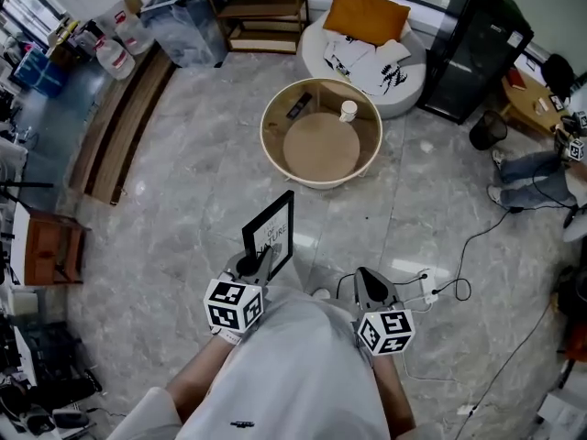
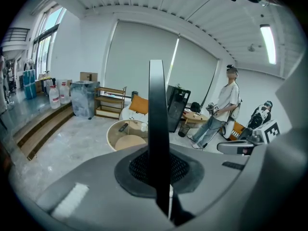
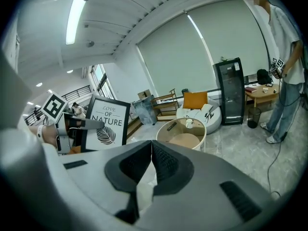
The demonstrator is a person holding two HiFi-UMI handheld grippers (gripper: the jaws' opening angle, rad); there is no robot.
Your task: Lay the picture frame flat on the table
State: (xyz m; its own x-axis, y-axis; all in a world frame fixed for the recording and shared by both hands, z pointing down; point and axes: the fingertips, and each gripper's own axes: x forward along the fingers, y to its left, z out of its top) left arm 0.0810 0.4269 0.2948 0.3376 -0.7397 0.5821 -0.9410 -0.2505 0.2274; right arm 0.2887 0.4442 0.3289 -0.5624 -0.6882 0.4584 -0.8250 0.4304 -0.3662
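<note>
The black picture frame (image 1: 271, 235) with its "Love of Nature" leaf print stands upright in the air over the marble floor. My left gripper (image 1: 260, 264) is shut on its lower edge. In the left gripper view the frame (image 2: 156, 129) shows edge-on as a dark vertical bar clamped between the pads of the left gripper (image 2: 158, 171). The right gripper view shows the frame's face (image 3: 105, 123) off to the left. My right gripper (image 1: 368, 280) hangs beside it, shut (image 3: 151, 152) with nothing in it. The round table (image 1: 271, 145) lies ahead of both.
On the round table lie a remote (image 1: 298, 106) and a white cup (image 1: 348, 110). Behind it are a white beanbag (image 1: 408, 85) with an orange cushion (image 1: 365, 13), a black cabinet (image 1: 475, 49) and a wooden shelf (image 1: 261, 12). A power strip (image 1: 424, 287) and cables lie on the floor. A person (image 2: 224, 109) stands at the right.
</note>
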